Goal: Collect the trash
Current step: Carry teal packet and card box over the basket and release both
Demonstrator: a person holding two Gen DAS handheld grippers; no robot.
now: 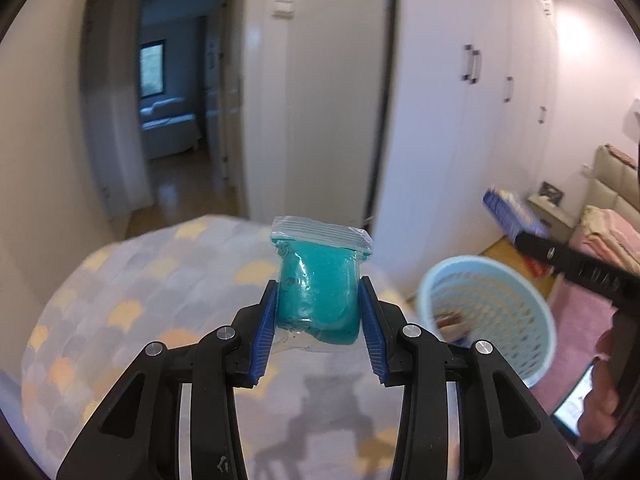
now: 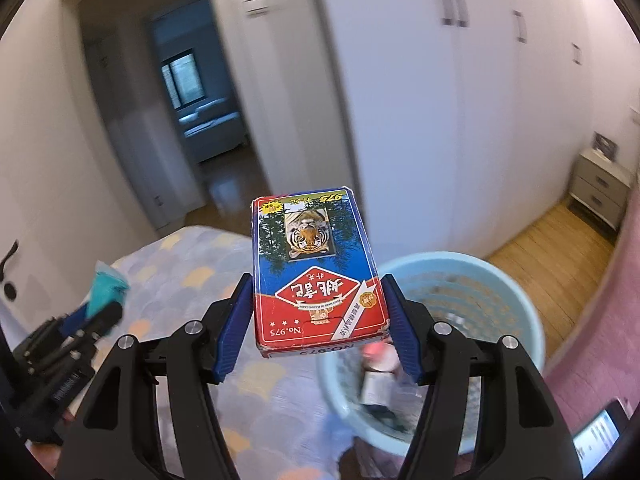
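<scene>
My left gripper [image 1: 318,300] is shut on a clear zip bag of teal slime [image 1: 320,280] and holds it above the patterned bedspread [image 1: 140,300]. My right gripper [image 2: 318,308] is shut on a red and blue playing-card box with a tiger picture [image 2: 314,268], held just left of the light blue trash basket [image 2: 516,304]. The basket also shows in the left wrist view [image 1: 532,312], to the right of the left gripper, with some trash inside. The right gripper with the card box shows in the left wrist view [image 1: 520,232] above the basket. The left gripper shows in the right wrist view [image 2: 100,300] at far left.
White wardrobe doors [image 2: 440,100] stand behind. An open doorway [image 1: 172,100] leads to another room. A nightstand [image 2: 600,184] stands at far right on the wood floor. A lit phone screen [image 2: 600,440] lies at lower right near pink bedding [image 1: 580,320].
</scene>
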